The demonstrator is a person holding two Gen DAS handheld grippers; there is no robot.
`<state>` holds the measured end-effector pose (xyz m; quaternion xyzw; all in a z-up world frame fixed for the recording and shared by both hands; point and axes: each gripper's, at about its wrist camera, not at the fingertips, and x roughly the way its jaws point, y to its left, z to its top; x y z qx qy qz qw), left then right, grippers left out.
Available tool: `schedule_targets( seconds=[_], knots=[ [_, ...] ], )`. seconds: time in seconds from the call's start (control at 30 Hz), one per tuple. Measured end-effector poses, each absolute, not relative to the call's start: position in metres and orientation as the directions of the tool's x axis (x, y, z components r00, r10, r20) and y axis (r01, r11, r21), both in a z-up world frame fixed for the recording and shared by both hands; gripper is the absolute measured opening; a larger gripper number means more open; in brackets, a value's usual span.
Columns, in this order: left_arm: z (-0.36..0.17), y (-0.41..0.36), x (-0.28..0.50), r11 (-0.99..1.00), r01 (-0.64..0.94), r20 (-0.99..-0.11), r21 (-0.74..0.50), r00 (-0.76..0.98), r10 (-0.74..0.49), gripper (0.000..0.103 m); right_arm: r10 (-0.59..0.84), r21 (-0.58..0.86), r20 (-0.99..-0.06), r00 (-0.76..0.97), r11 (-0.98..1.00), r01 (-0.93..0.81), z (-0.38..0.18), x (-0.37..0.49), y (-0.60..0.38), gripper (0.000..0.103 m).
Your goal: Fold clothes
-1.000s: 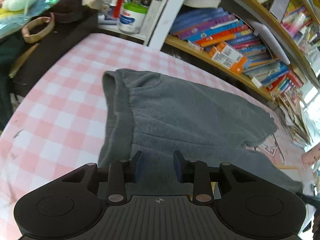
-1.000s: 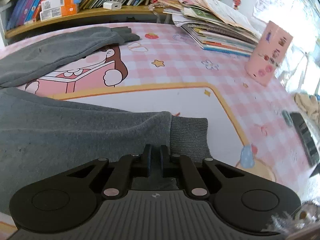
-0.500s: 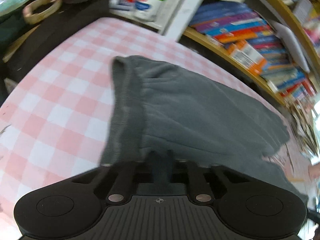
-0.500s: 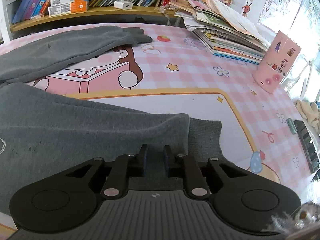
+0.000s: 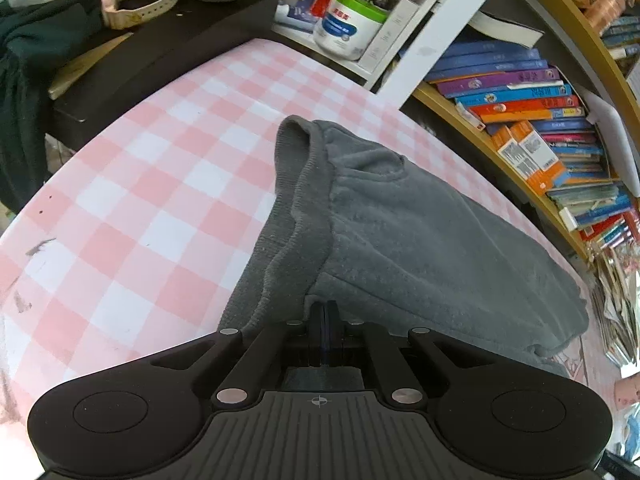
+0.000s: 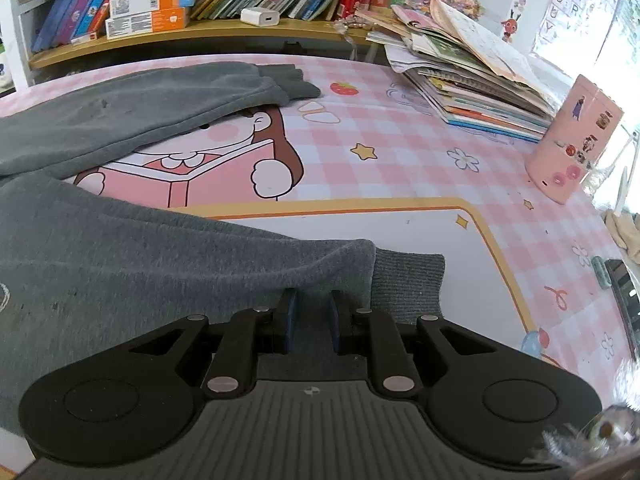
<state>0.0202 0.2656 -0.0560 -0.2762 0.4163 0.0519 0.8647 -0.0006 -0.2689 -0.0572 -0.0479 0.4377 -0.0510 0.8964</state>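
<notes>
Grey sweatpants (image 5: 400,232) lie on a pink checked table cover (image 5: 152,200). My left gripper (image 5: 325,312) is shut on the near waistband corner and lifts it, so the ribbed waistband (image 5: 294,168) stands up in a ridge. In the right wrist view the near leg (image 6: 160,264) runs from the left to its ribbed cuff (image 6: 408,284). My right gripper (image 6: 311,304) is slightly open just left of that cuff, with cloth between the pads (image 6: 289,312). The far leg (image 6: 160,96) lies at the back, its cuff toward the right.
Bookshelves (image 5: 532,120) line the table's far side. A black box (image 5: 132,52) with a strap stands at the left end. A stack of magazines (image 6: 472,80) and a pink cup (image 6: 572,156) stand at the right, a phone (image 6: 624,292) near the right edge.
My left gripper closed on the waistband corner and lifted it. My right gripper went from shut to slightly open at the near leg's cuff and drew back a little.
</notes>
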Motion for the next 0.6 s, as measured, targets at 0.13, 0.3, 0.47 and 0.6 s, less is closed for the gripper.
schedule_targets(
  seconds=[0.13,0.3,0.47,0.6],
  knots=[
    [-0.051,0.258,0.02,0.855,-0.327,-0.76,-0.403,0.64,-0.113,0.005,-0.117,-0.114,-0.788,0.604,0.993,0.043,-0.055,-0.008,-0.28,0.019],
    [-0.032,0.237,0.009,0.884,-0.298,-0.741,-0.36,0.667,-0.077,0.016,-0.077,-0.072,-0.788,0.611,0.997,0.033,-0.05,-0.016,-0.287,0.018],
    [-0.018,0.208,-0.004,0.92,-0.251,-0.724,-0.299,0.688,-0.048,0.033,-0.001,-0.021,-0.775,0.632,0.999,-0.025,-0.041,-0.019,-0.277,0.02],
    [-0.016,0.184,-0.008,0.941,-0.222,-0.727,-0.255,0.685,-0.036,0.034,0.058,0.0,-0.778,0.626,0.996,-0.092,-0.041,-0.017,-0.268,0.021]
  ],
)
